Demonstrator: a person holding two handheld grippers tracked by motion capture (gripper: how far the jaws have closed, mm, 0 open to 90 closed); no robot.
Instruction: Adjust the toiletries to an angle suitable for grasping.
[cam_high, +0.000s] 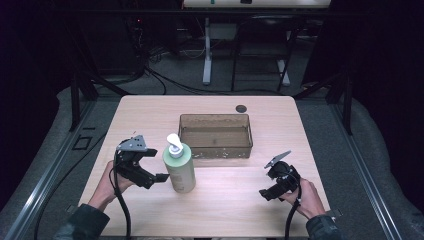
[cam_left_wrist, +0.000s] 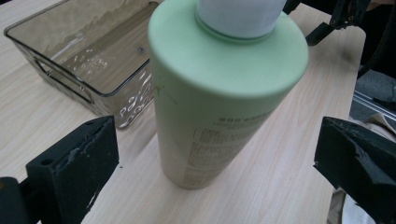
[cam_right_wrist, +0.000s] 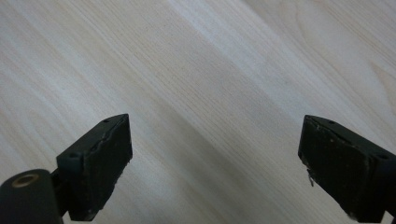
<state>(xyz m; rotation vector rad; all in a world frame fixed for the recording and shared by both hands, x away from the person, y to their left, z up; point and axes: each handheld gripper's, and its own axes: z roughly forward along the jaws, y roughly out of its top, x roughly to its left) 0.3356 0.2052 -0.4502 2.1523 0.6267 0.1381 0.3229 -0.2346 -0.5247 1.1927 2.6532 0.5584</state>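
Left hand-held gripper (cam_high: 159, 176) jaws spread wide, just beside upright green pump bottle (cam_high: 179, 167), not touching

Along my left gripper's view, the green bottle (cam_left_wrist: 224, 93) loses its white pump (cam_left_wrist: 240, 16) to the top edge, and its printed label is too blurred to read. The clear tray (cam_left_wrist: 88, 60) runs off at the top, and the bottle hides its near corner. From above, my forearms are cut off at the bottom edge, and the small dark disc (cam_high: 241, 108) on the desk (cam_high: 235, 200) is too small to tell.
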